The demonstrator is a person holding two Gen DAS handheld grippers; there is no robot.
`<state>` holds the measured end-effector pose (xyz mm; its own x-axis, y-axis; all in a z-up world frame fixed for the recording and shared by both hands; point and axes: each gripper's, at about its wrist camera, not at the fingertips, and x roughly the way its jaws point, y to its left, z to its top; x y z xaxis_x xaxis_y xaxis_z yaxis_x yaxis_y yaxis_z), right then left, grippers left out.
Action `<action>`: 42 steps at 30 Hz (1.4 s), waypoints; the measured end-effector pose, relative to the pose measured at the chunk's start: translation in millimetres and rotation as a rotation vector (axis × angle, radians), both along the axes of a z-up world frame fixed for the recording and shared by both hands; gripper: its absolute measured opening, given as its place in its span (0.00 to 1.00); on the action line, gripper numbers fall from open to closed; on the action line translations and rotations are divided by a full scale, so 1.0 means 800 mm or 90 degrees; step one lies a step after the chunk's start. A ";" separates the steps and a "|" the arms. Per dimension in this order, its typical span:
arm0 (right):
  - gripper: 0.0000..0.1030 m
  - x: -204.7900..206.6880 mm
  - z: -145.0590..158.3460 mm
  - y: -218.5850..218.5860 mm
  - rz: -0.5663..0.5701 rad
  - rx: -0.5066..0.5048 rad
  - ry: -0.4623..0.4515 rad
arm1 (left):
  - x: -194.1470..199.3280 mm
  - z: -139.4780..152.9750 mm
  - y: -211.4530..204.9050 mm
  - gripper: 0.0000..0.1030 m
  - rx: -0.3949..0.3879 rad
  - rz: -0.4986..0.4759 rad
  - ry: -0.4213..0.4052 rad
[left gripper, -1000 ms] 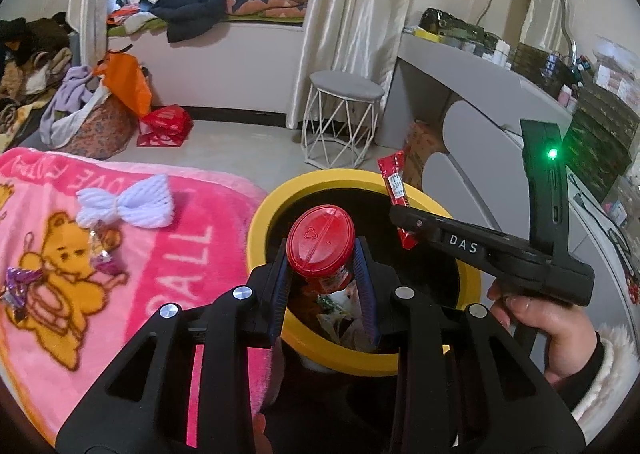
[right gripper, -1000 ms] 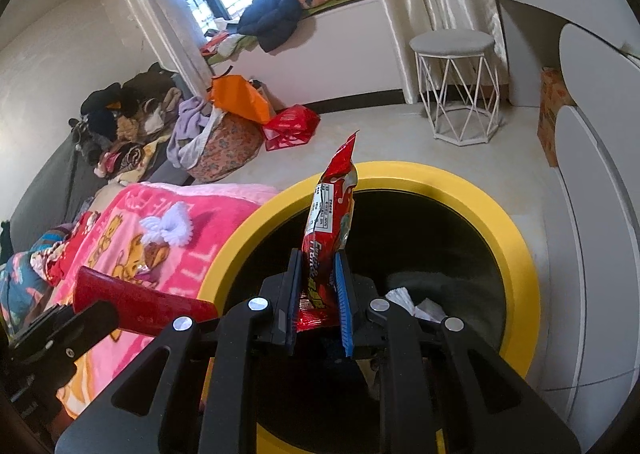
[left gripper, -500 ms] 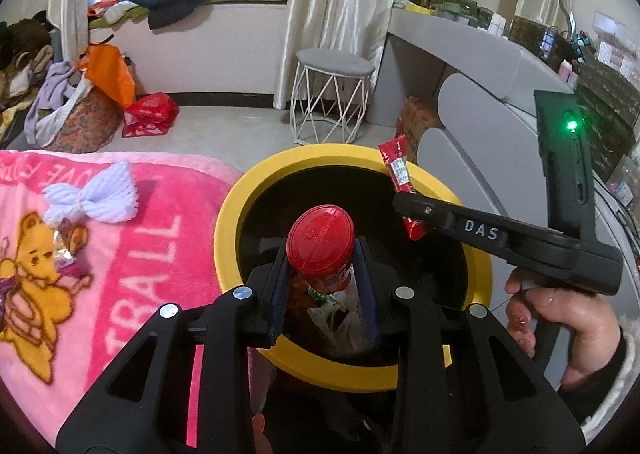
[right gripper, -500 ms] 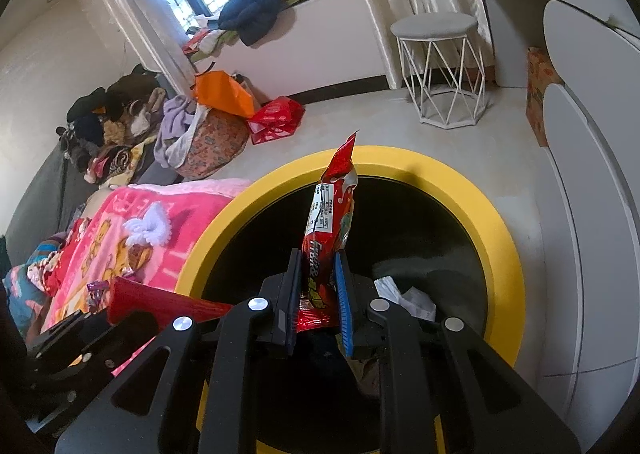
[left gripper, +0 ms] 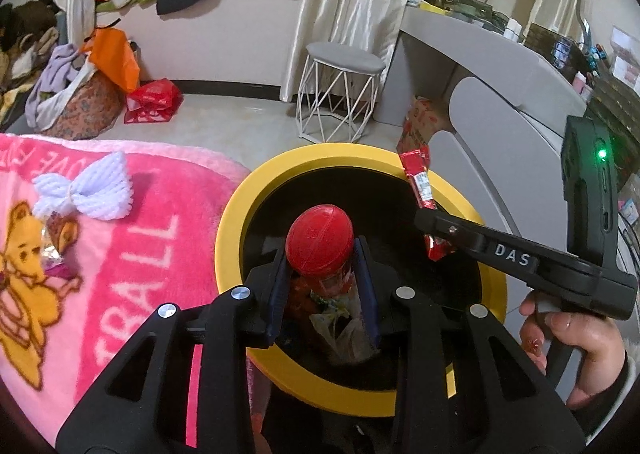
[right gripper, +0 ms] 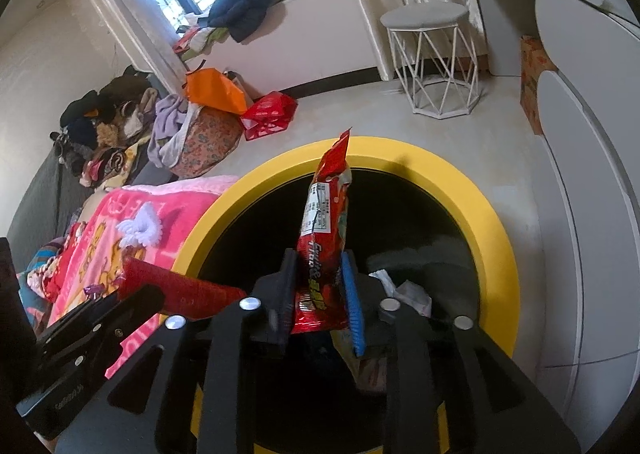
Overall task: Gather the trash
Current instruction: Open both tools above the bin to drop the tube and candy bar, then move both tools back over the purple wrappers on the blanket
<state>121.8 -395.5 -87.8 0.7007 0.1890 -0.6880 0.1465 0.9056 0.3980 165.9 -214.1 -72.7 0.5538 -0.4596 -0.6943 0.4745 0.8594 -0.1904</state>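
Left gripper (left gripper: 322,282) pinches red-capped container (left gripper: 320,240) between both pads, cap up, held over dark mouth of yellow-rimmed bin (left gripper: 236,214). Crumpled trash (left gripper: 340,330) in bin directly below fingers. Right gripper (right gripper: 318,302) clamps red snack wrapper (right gripper: 326,222) at lower end, wrapper upright, above same bin's opening. Left of both grippers: pink blanket (left gripper: 120,246) touching bin rim, white bow (left gripper: 86,192) on it. Beyond bin: white wire stool (left gripper: 340,94).
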 end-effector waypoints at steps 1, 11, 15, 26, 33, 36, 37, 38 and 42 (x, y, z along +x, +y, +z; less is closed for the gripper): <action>0.27 0.000 0.000 -0.001 -0.001 0.001 0.000 | 0.001 -0.002 0.003 0.44 0.000 0.004 0.003; 0.46 -0.004 0.003 0.001 -0.012 -0.018 -0.004 | -0.007 0.001 0.033 0.90 -0.026 0.054 0.012; 0.51 -0.007 0.012 0.007 -0.012 -0.038 -0.019 | -0.012 0.007 0.044 0.90 -0.018 0.074 0.003; 0.59 -0.011 0.035 0.036 0.012 -0.066 -0.074 | -0.025 0.020 0.085 0.90 0.007 0.135 -0.024; 0.59 -0.012 0.049 0.067 0.052 -0.086 -0.103 | -0.029 0.029 0.118 0.90 0.000 0.173 -0.032; 0.60 -0.012 0.053 0.082 0.070 -0.092 -0.117 | -0.031 0.032 0.129 0.90 -0.005 0.187 -0.037; 0.61 -0.012 0.054 0.086 0.075 -0.094 -0.120 | -0.032 0.033 0.133 0.90 -0.006 0.191 -0.038; 0.62 -0.013 0.055 0.090 0.079 -0.097 -0.123 | -0.032 0.034 0.137 0.90 -0.006 0.196 -0.041; 0.63 -0.017 0.061 0.111 0.105 -0.106 -0.143 | -0.033 0.039 0.151 0.90 -0.008 0.213 -0.050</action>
<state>108.3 -306.6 -38.8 0.8075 0.2098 -0.5513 -0.0819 0.9654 0.2475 139.4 -93.4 -41.5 0.7266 -0.2512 -0.6395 0.1801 0.9678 -0.1757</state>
